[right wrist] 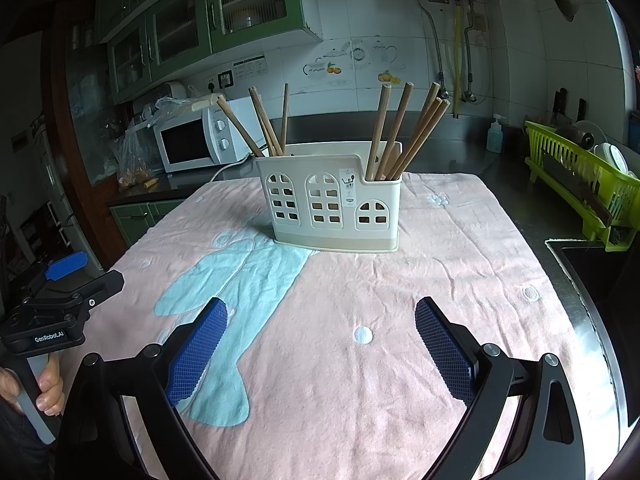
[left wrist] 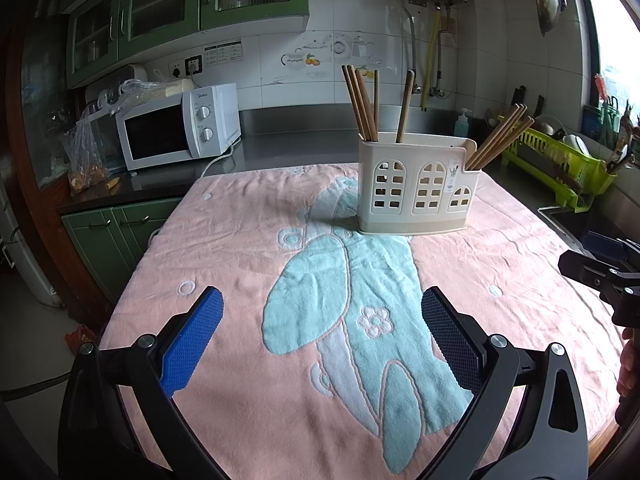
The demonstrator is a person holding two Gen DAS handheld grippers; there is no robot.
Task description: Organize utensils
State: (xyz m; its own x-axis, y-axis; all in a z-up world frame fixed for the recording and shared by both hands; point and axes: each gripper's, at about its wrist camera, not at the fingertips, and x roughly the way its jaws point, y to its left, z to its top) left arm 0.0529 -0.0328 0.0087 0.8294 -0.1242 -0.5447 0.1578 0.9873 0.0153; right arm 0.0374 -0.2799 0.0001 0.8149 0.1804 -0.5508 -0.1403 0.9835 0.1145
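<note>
A cream utensil holder [left wrist: 416, 194] with arched window cut-outs stands upright on a pink towel [left wrist: 240, 264]; it also shows in the right wrist view [right wrist: 332, 204]. Several wooden chopsticks [left wrist: 362, 104] stand in its left compartment and several more [left wrist: 500, 138] lean out of its right one; in the right wrist view they are the left group [right wrist: 264, 124] and the right group [right wrist: 404, 132]. My left gripper [left wrist: 322, 304] is open and empty, well short of the holder. My right gripper [right wrist: 322, 314] is open and empty too.
A white microwave [left wrist: 176, 128] sits on the counter at the back left with plastic bags [left wrist: 86, 152] beside it. A green dish rack [right wrist: 584, 180] and a sink edge [right wrist: 580, 256] lie to the right. A soap bottle [right wrist: 495, 136] stands at the back.
</note>
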